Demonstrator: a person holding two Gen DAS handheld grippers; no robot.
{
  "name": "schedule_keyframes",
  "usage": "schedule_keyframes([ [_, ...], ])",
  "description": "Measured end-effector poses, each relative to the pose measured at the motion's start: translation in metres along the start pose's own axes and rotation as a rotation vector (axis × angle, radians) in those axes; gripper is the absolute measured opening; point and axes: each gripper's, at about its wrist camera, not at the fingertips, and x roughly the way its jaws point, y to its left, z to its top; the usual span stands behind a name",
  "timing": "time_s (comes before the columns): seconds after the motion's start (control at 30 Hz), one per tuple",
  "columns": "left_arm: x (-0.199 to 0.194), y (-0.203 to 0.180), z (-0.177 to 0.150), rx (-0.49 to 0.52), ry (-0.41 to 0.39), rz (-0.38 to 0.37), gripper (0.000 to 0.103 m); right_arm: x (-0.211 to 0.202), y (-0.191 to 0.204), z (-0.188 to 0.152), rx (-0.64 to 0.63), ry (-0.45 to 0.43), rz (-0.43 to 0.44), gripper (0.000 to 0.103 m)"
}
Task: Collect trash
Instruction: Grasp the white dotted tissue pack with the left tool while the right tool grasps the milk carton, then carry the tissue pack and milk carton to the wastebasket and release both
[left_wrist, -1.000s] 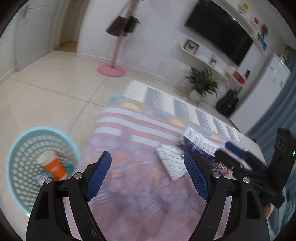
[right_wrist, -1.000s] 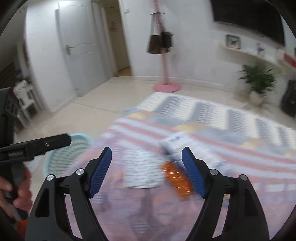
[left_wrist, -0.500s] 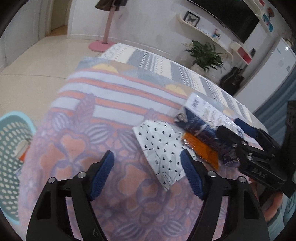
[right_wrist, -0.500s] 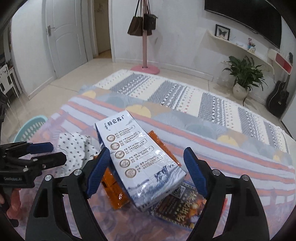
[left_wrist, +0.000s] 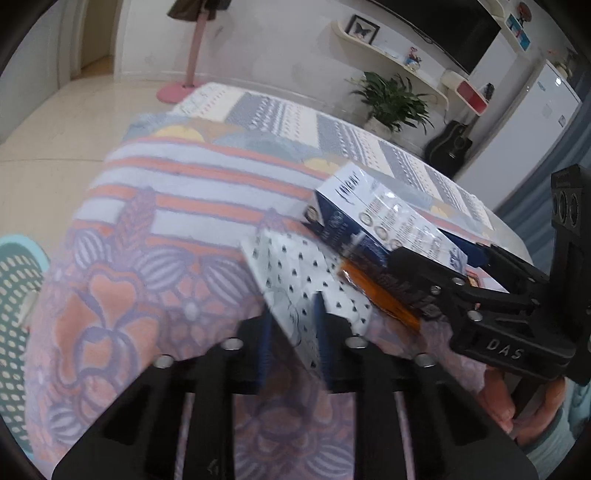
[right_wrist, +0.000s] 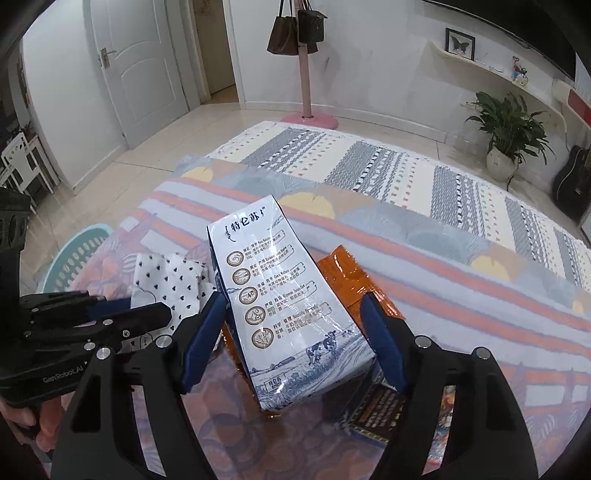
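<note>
On patterned cloth (right_wrist: 424, 258): one milk carton (right_wrist: 291, 314), one dotted wrapper (left_wrist: 295, 280), one orange packet (right_wrist: 351, 280).

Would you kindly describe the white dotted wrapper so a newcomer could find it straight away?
Start at the patterned blanket covering the bed, then find the pile of rubbish at its near end. The white dotted wrapper lies left of the tall milk carton and the orange packet; it alone is flat, white and sprinkled with small dark hearts.
</note>
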Motion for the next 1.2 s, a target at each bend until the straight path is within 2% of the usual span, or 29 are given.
schedule_keyframes([
  [0.2, -0.008, 0.0, 0.002, 0.004, -0.018, -0.031, 0.004, 0.002, 0.009, 0.006, 0.007, 0.01, -0.032, 0.075],
  [0.37, -0.031, 0.008, 0.008, -0.018, -0.056, -0.057, 0.002, 0.013, 0.021, 0.011, -0.027, 0.043, -0.059, 0.075],
  [0.47, -0.049, 0.022, 0.012, -0.056, -0.081, -0.06, 0.002, 0.021, 0.03, 0.01, -0.051, 0.071, -0.072, 0.067],
  [0.5, -0.054, 0.026, 0.012, -0.065, -0.09, -0.059, 0.002, 0.022, 0.035, 0.01, -0.057, 0.075, -0.074, 0.059],
  [0.77, -0.11, 0.061, 0.025, -0.134, -0.2, -0.055, 0.002, -0.001, 0.067, 0.022, -0.065, 0.001, -0.074, 0.054],
  [1.03, -0.198, 0.096, 0.022, -0.172, -0.371, 0.08, 0.002, -0.055, 0.139, 0.059, -0.122, -0.146, 0.03, 0.054],
  [1.13, -0.222, 0.121, 0.007, -0.219, -0.387, 0.161, 0.002, -0.063, 0.169, 0.068, -0.137, -0.169, 0.087, 0.054],
  [1.2, -0.231, 0.136, -0.001, -0.253, -0.394, 0.185, 0.002, -0.064, 0.193, 0.073, -0.142, -0.167, 0.137, 0.054],
])
